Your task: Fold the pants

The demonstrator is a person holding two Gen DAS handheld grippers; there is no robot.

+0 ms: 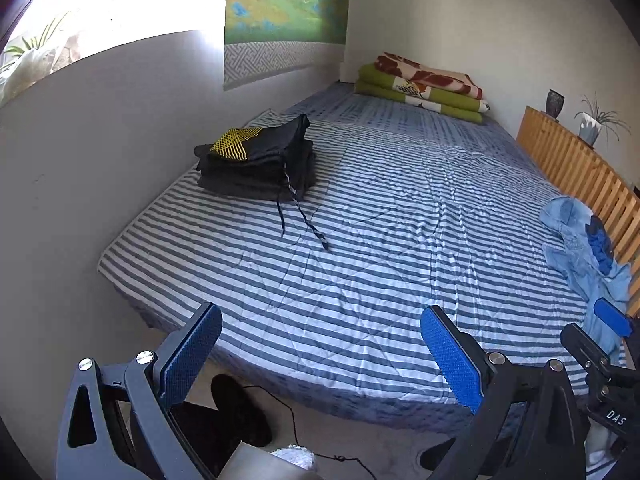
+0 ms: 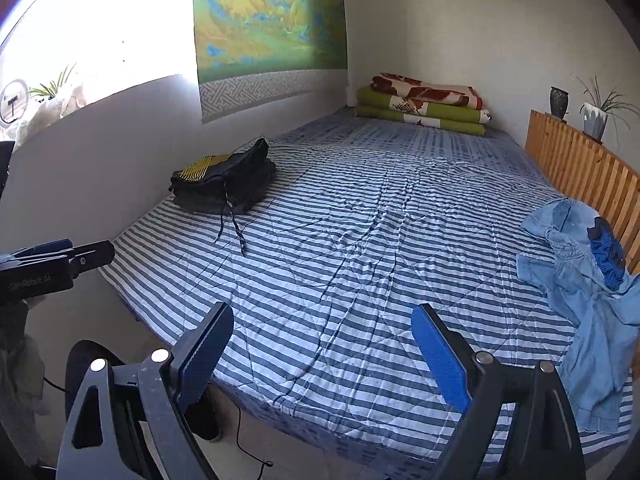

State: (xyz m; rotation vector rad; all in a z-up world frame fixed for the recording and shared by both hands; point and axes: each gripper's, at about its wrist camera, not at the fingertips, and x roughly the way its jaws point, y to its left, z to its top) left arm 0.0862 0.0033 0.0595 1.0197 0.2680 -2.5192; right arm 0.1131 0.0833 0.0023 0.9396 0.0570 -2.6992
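Pants (image 2: 580, 312) first: a crumpled light-blue denim pair sits heaped at the right edge of the bed (image 2: 340, 280), right up against the slatted wooden headboard (image 2: 580, 172), with something darker blue (image 2: 606, 258) bunched on top of it. Not folded at all, just a rumpled pile on the blue-and-white striped cover.

Over on the left side near the wall there's a neat stack of dark folded clothes (image 1: 256, 160), the top piece with a yellow mesh-looking patch, and two drawstrings (image 1: 300, 216) trailing off it onto the sheet. There's tiny white lettering on one string, too small to read.

Left gripper (image 1: 320, 356) hangs over the foot of the bed with its blue-padded jaws spread wide, nothing between them. Right gripper (image 2: 324, 352) is the same deal, jaws wide apart and empty, also at the near edge of the mattress. Both are well apart from the jeans.

Writing-wise: the right tool's body shows "DAS" in the left wrist view, and in the right wrist view the left tool's side reads something like "GenRobot.AI", pretty faint.

Far corner has folded green and red-patterned blankets (image 2: 424, 108), a landscape scroll (image 2: 268, 20) hangs on the wall, and a dark vase (image 2: 559, 102) and potted plant (image 2: 596, 116) stand behind the headboard.
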